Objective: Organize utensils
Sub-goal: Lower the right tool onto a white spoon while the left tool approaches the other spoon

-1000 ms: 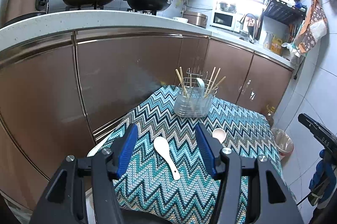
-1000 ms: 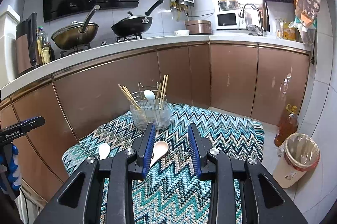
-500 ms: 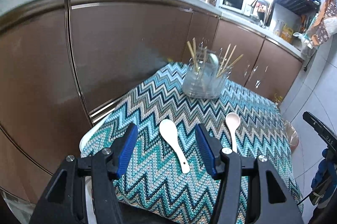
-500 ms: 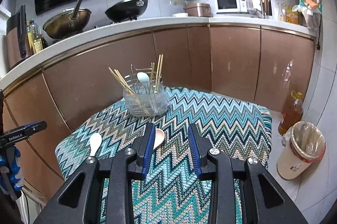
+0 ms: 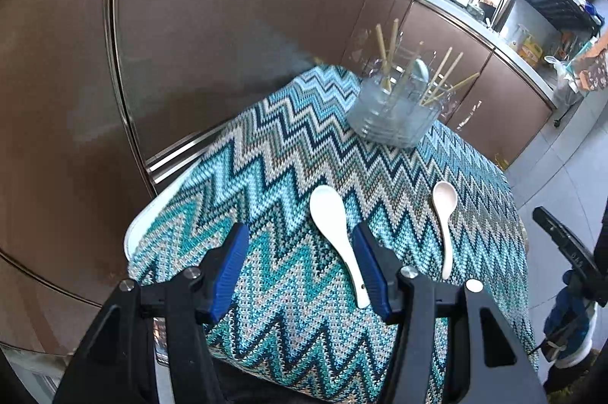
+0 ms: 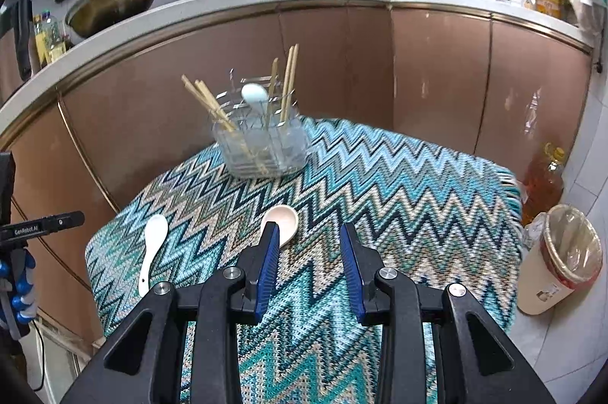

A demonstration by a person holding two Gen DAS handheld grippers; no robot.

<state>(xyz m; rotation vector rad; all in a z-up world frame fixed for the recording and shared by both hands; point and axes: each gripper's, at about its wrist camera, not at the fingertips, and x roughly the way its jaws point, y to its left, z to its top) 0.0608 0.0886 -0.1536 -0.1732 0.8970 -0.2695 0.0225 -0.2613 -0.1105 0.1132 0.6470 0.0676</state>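
Two ceramic spoons lie flat on the zigzag-patterned cloth [image 5: 288, 153] that covers the table. The white spoon [image 5: 336, 236] rests near the table's front edge toward its left corner, its handle end just beside the right pad of the left gripper [image 5: 300, 259], whose jaws stand apart with nothing between them. The beige spoon [image 6: 283, 219] lies near the middle of the table; the right gripper [image 6: 309, 265], jaws apart and empty, has its left finger in front of that spoon's handle. Toward the far edge stands the clear utensil holder [image 6: 262, 149], with chopsticks [image 6: 287, 81] and a pale blue spoon [image 6: 254, 96] upright in it.
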